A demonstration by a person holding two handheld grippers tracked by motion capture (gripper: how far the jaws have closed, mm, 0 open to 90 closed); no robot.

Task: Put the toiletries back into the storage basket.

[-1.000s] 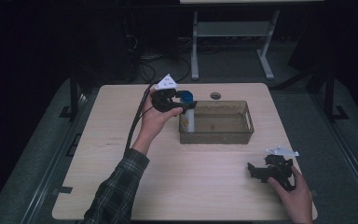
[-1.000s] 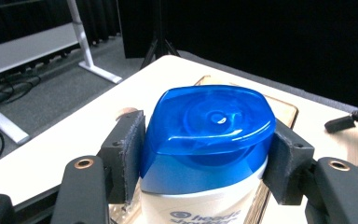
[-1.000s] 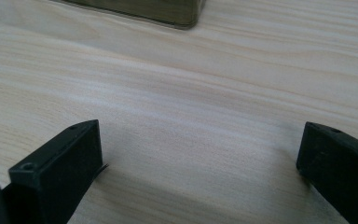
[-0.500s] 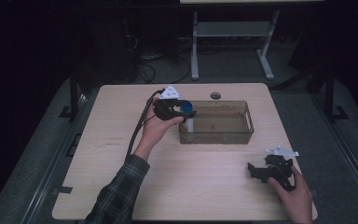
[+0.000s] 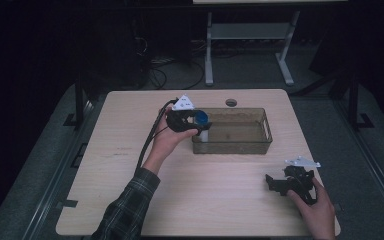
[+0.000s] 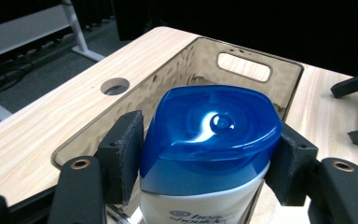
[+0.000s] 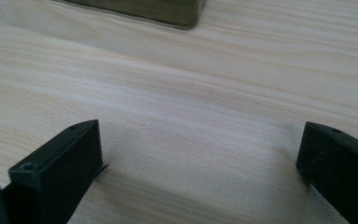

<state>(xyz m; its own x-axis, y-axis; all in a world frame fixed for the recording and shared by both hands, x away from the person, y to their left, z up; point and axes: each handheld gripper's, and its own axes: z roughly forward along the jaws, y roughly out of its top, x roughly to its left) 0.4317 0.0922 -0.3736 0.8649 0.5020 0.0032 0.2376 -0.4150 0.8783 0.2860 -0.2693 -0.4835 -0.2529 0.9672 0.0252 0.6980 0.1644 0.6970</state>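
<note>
Pale wooden table (image 5: 130,200): left gripper (image 5: 192,121) clamps a blue-capped white bottle (image 6: 209,154) over the smoky translucent plastic bin (image 5: 260,142) (left end). Its smooth cap could slip. Right gripper (image 5: 291,181), near right, rests with jaws apart.

The shampoo bottle (image 6: 209,154) has a glossy blue plastic cap over smooth white plastic. The bin (image 6: 249,70) is smoky translucent plastic, rippled. The counter (image 7: 214,93) is matt pale wood grain. The tongs' pads (image 6: 123,154) look matt black.

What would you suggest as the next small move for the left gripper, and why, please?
Probably lower the bottle further into the bin: the left gripper is shut on it below its blue cap, at the bin's near end.
</note>
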